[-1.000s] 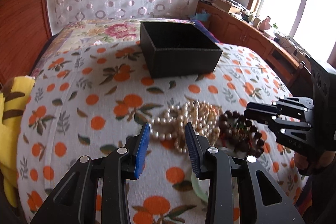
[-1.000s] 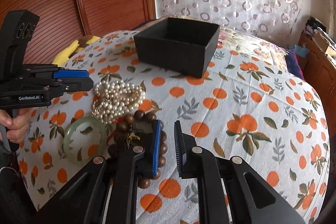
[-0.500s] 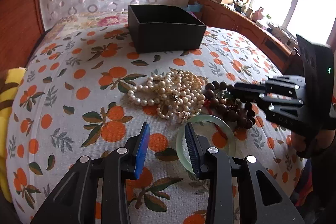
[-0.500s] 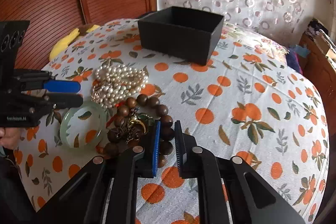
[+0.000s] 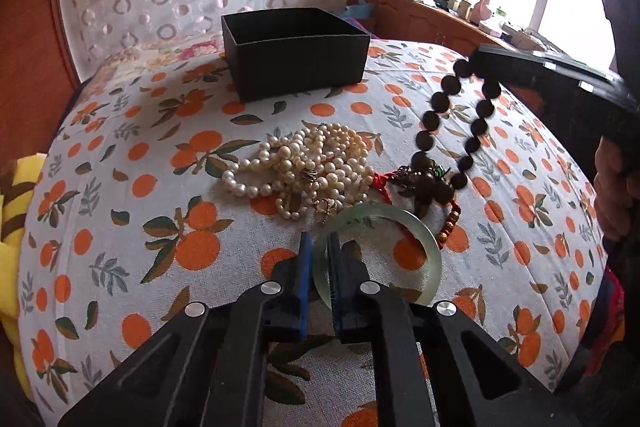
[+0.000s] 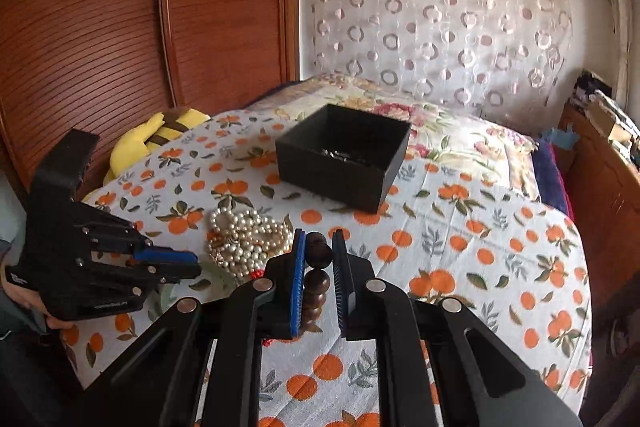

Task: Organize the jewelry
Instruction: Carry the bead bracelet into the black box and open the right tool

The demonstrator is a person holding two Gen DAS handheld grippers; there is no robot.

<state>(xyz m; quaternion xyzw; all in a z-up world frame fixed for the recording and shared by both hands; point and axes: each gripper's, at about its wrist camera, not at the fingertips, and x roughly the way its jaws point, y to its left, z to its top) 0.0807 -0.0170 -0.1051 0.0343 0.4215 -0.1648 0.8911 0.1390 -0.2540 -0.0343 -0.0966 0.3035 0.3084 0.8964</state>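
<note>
My left gripper (image 5: 319,251) is shut on the rim of a pale green jade bangle (image 5: 404,223) that lies on the bedspread. My right gripper (image 6: 319,247) is shut on a dark wooden bead bracelet (image 6: 318,277) and lifts it; in the left wrist view its beads (image 5: 438,103) hang from the right gripper, with the tassel end still on the bed. A heap of pearl necklaces (image 5: 308,167) lies between bangle and an open black box (image 5: 296,61). The box (image 6: 340,163) holds something small and shiny.
The jewelry lies on a bed with an orange-print spread (image 5: 120,187). A yellow plush toy (image 6: 160,135) lies at the bed's left edge by the wooden headboard. A wooden cabinet (image 5: 420,19) with clutter stands under the window on the right.
My left gripper moved forward and closed on the bangle's rim. My right gripper closed on the wooden bead bracelet and rose, pulling the beads up off the bed.
</note>
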